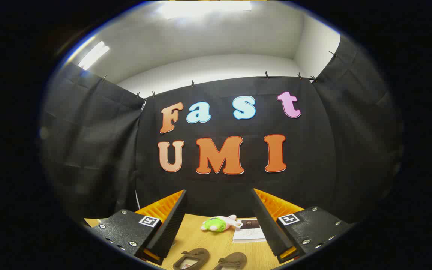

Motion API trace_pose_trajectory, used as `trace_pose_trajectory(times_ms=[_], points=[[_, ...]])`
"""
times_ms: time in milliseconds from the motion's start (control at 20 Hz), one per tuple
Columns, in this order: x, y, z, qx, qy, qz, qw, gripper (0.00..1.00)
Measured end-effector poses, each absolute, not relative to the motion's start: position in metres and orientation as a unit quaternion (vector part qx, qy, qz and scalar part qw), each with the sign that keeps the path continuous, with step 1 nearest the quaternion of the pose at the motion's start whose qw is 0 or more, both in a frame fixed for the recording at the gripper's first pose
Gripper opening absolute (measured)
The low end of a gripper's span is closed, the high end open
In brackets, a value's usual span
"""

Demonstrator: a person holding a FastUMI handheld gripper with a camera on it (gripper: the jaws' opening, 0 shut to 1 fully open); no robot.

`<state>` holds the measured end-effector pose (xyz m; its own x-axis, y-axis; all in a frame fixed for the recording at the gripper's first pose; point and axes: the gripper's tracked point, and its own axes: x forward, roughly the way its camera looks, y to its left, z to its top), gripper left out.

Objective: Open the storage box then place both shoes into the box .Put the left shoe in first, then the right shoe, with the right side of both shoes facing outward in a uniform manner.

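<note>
- Brown slip-on shoes, a pair: left-hand shoe (191, 258) and right-hand shoe (231, 260) lie side by side on the table, openings up, low between the fingers and close under the gripper.
- Which one is the left shoe and which the right cannot be told from this angle.
- Gripper (219, 215) held level and aimed high at the booth's wall; fingers spread wide apart, nothing between them, nothing touched.
- Progress, as a judgement: neither shoe has been picked up or boxed. The opening of the storage box and both placements all seem left to do.
- Next move likely calls for tilting down to find the box before going for a shoe.
- Surface: light wood-grain table (204, 240).
- Beyond the shoes, just ahead of the fingers: a small plush toy (220, 223), green and pale pink, with a printed paper sheet (249, 229) just beside it.
- Room: black cloth (99, 150) clipped along its top edge; white wall and bright ceiling light (204, 9) above.
</note>
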<state>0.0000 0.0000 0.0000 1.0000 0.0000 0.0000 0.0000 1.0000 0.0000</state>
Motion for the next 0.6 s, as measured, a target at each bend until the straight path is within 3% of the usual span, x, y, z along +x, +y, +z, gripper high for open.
trace_pose_trajectory(times_ms=[600], points=[[0.0011,0.0104,0.0017,0.011,-0.001,0.016,1.0,0.99]])
